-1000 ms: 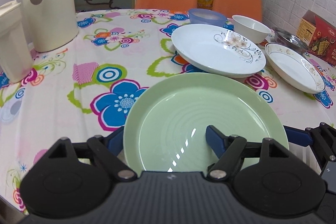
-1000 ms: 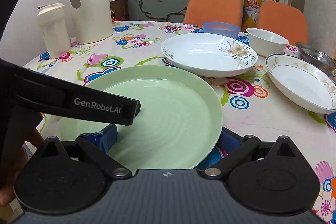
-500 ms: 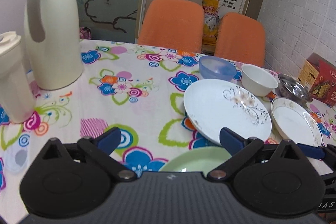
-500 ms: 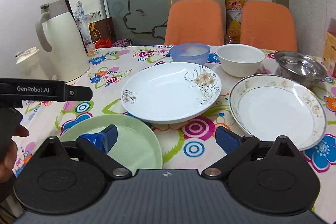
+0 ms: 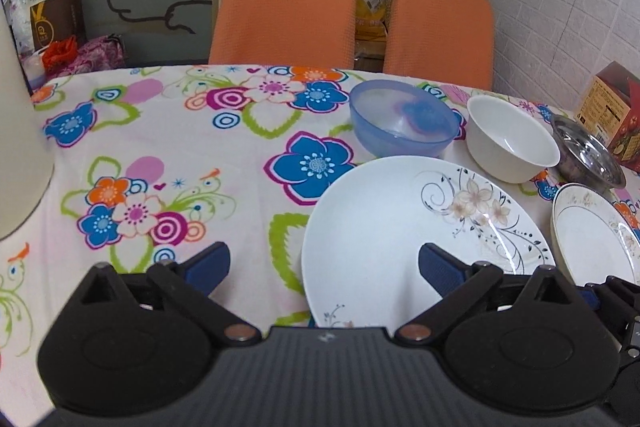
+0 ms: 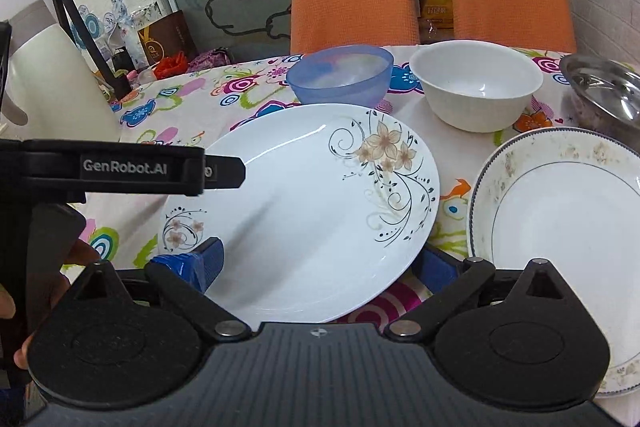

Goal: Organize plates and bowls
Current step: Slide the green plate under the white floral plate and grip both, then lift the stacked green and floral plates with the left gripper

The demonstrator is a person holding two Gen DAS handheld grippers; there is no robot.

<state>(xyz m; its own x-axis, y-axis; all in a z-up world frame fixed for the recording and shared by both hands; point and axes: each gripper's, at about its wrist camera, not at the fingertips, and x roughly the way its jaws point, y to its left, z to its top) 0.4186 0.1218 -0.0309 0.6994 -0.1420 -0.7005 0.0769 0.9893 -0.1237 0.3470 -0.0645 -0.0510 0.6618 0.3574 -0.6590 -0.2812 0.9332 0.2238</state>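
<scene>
Both grippers have jaws wide apart, holding nothing. Right gripper (image 6: 320, 261) straddles the near rim of the flower plate (image 6: 304, 203); left gripper (image 5: 324, 263) sits at its 9 o'clock. Blue bowl (image 6: 340, 75) and white bowl (image 6: 476, 83) at 12, rimmed plate (image 6: 560, 227) at 3.

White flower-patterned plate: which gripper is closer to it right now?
Right. The right gripper straddles the white flower-patterned plate's near rim; the left gripper sits toward its left edge, mostly over tablecloth.
</scene>
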